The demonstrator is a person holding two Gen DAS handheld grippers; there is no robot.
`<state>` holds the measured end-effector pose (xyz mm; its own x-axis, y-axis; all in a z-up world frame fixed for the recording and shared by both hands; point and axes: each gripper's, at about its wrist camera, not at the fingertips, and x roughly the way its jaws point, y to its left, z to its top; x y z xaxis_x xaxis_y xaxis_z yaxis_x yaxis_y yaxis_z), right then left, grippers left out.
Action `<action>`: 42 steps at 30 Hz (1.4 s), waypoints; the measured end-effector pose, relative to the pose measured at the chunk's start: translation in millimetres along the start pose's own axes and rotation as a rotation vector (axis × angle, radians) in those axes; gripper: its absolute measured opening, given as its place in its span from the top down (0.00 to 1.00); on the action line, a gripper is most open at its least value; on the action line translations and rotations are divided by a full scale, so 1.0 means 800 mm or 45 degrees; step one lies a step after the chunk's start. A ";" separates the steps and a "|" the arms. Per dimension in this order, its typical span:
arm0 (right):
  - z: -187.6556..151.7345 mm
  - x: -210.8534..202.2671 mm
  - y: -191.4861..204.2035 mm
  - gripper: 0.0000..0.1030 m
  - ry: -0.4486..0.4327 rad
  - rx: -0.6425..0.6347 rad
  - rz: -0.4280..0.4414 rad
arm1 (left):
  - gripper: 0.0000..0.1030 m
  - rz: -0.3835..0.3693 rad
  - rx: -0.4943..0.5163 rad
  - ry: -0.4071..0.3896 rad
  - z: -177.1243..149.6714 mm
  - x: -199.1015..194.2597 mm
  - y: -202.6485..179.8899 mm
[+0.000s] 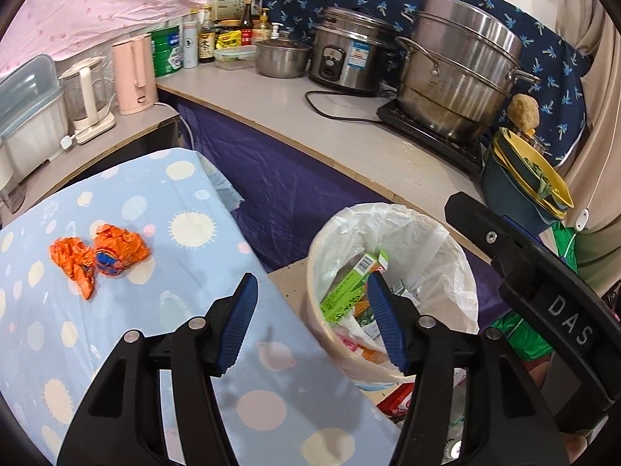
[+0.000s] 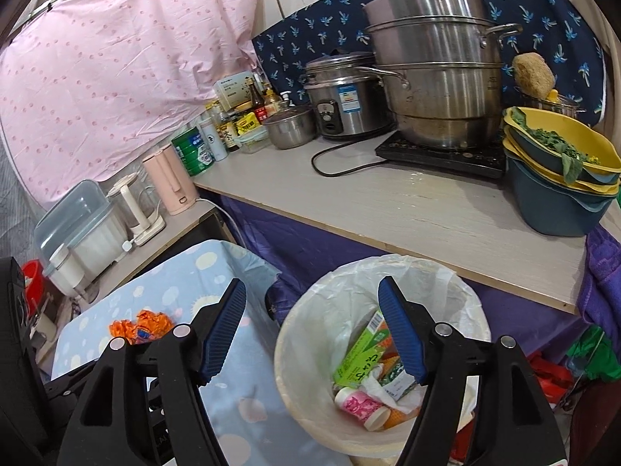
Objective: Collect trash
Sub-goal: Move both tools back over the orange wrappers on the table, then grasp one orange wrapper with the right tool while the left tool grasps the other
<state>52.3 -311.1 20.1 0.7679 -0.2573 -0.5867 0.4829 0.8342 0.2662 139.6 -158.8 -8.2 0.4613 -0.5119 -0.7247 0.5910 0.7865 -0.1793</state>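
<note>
Blue ribbed pads line both pairs of black fingers, and both pairs stand apart with nothing between them. The left gripper point(image 1: 310, 283) hangs over the near edge of the cloth and the rim of the round cream waste bin lined with a thin white plastic bag point(image 1: 458, 272). The right gripper point(image 2: 312, 287) hangs directly above that bin point(image 2: 295, 349).

Inside the bin lie a green printed carton point(image 2: 361, 353), a small pink-labelled white bottle point(image 2: 361, 404) and crumpled paper.

Left of the bin, on the light blue cloth with pale round spots point(image 1: 186, 303), rest two crumpled orange foil wrappers point(image 1: 99, 258), touching each other and well apart from the bin.

Handling judgement: the wrappers appear very light, thin and springy, and likely slippery on the printed face. Take hold across the thickest crumpled bulge, one wrapper per grip, closing fully so the foil cannot slide out. Avoid pinching the cloth beneath. Behind the bin, the counter carrying steel pots is not involved.
</note>
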 end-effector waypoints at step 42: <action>-0.101 0.248 0.296 0.21 0.435 -0.232 0.348 | 0.20 0.455 -0.599 0.021 -0.022 0.013 0.380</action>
<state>285.2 -125.3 -94.9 0.6591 0.1335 -0.7401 0.1772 0.9288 0.3254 312.2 80.9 -82.3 0.5654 -0.1845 -0.8039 0.0418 0.9798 -0.1955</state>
